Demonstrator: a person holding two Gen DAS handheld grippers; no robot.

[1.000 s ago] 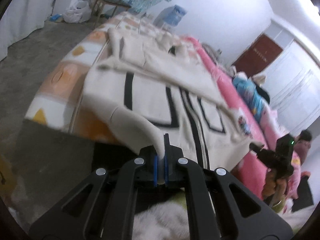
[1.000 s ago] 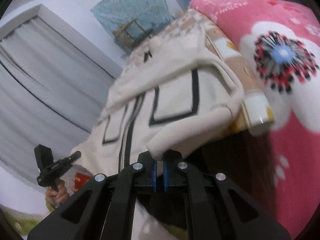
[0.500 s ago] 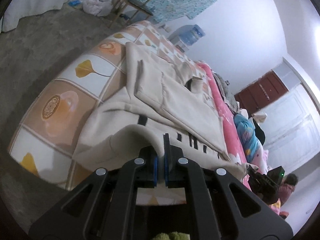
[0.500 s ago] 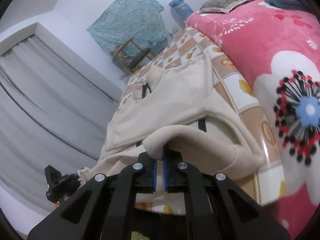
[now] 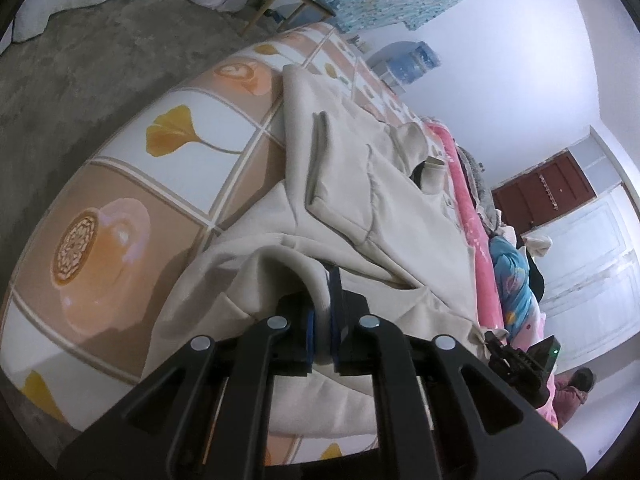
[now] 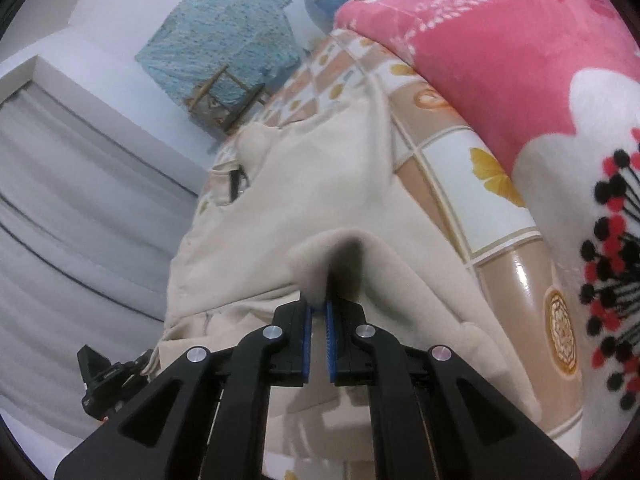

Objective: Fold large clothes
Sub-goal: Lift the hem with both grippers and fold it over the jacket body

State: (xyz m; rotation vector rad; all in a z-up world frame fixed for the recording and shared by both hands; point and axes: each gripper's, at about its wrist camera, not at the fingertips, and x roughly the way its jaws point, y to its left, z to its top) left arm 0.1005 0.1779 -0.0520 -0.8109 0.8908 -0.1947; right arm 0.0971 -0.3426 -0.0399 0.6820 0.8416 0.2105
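**Cream jacket: hem fold could slip as both claws ease**

Cream jacket (image 5: 400, 216) lies spread on the tiled bed cover (image 5: 120, 160), just beside the pink blanket (image 6: 480, 60), with its collar end far from the cameras and 1 sleeve already laid across its body. The left gripper (image 5: 323, 308) pinches a rolled edge of the near end on the side away from the pink blanket. The right gripper (image 6: 318, 308) pinches the matching edge on the side next to the pink blanket. Both sets of jaws are opening slightly, with cloth between the blue pads.

What could go wrong:
- If the 2 claws let go unevenly, 1 corner would likely drop first and the fold line would lie crooked.
- The thick, soft cloth bunches at each pinch, so a release here may leave a lump rather than a flat layer.
- The near end sits close to the bed cover's edge on the side far from the pink blanket; slack cloth there could slide off toward the floor.

What each view adds:
- The left wrist view shows the folded sleeve, the collar and the bare floor beyond the bed cover; the pink blanket appears only as a thin strip.
- The right wrist view shows how close the jacket's side lies to the pink blanket, and a clearer gap between its own pads.
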